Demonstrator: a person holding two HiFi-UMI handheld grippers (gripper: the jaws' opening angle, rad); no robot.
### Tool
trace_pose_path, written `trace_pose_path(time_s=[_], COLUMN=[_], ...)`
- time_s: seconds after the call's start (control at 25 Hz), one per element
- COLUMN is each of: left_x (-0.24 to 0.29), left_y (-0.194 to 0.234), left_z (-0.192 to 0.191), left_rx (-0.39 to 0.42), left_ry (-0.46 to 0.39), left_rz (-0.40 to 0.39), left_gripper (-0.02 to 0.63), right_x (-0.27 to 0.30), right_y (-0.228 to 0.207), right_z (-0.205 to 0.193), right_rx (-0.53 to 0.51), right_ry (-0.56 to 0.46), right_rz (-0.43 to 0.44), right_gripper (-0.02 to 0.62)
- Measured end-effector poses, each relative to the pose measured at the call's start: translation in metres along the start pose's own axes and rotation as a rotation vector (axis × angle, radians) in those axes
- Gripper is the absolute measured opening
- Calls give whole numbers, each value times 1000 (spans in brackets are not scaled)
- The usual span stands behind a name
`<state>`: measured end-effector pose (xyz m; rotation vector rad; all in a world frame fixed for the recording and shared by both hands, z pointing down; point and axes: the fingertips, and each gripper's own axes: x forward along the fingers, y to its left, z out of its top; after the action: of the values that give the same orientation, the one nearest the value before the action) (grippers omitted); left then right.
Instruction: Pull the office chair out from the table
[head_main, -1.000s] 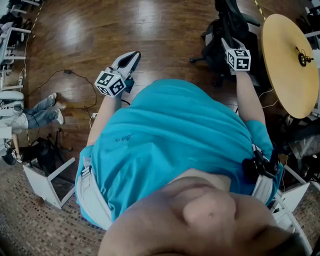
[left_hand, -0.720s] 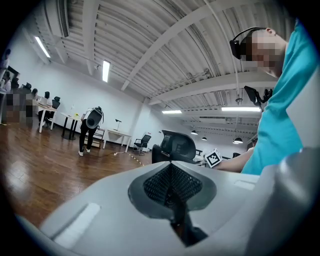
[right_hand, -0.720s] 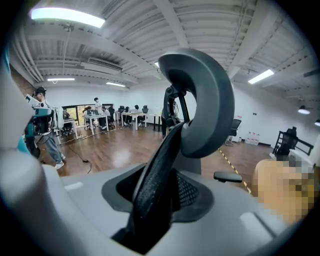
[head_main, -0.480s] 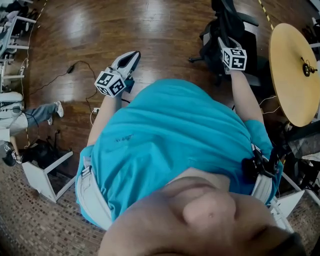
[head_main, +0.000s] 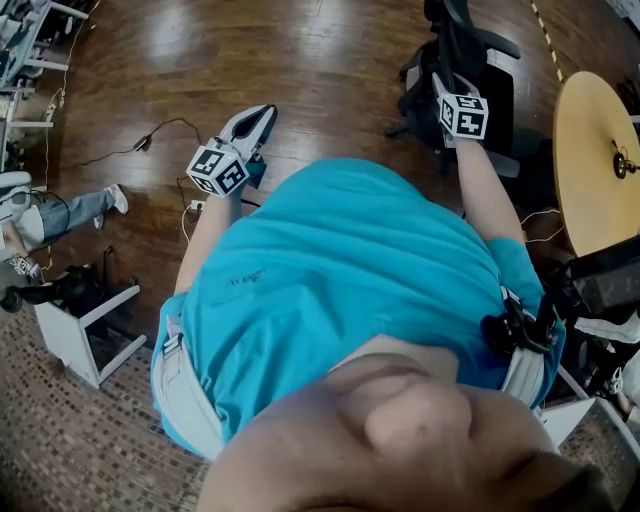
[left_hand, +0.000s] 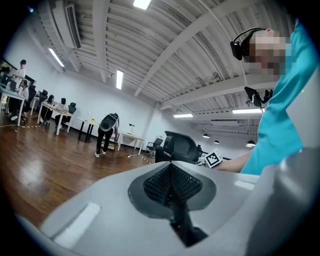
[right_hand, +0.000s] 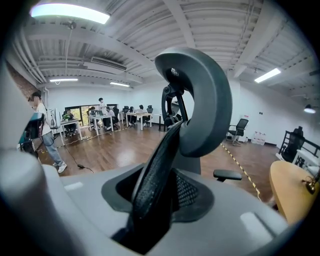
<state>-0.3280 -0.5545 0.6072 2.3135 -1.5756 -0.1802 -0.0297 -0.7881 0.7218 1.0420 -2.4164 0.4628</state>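
black mesh at the back edge of the office chair (head_main: 470, 50) sits pinched in the right tongs (right_hand: 155, 195), chair on the wood floor (head_main: 250, 60) left of the round desk (head_main: 590, 170), left tongs (left_hand: 172, 185) clenched empty, and such a thin hold might slip under a sideways tug.

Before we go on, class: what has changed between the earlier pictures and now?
The chair has come away from the table; the gap between them has widened, and the table sits nearer the head view's right edge. Nothing was taken or let go. Unchanged: the right tongs grip the chair's back; the left tongs stay shut and empty.
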Motion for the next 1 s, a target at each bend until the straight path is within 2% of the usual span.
trace_pose_path(time_s=[0.16, 0.36, 0.72, 0.84, 1.0], left_x=[-34, -69, -104, -124, -173], left_y=[11, 30, 51, 56, 82], left_z=[23, 27, 40, 39, 29], left_rx=[-6, -5, 6, 4, -9], left_ry=[-25, -40, -49, -57, -79], left_rz=[17, 44, 96, 114, 150], left_gripper=[1, 2, 2, 1, 0], right_x=[3, 21, 47, 53, 72], right_y=[46, 96, 160, 187, 246], right_z=[28, 34, 54, 56, 52], right_rx=[-16, -15, -34, -37, -51], right_ry=[-1, -2, 3, 6, 13], right_rz=[5, 33, 81, 100, 129], right_gripper=[147, 158, 175, 180, 190])
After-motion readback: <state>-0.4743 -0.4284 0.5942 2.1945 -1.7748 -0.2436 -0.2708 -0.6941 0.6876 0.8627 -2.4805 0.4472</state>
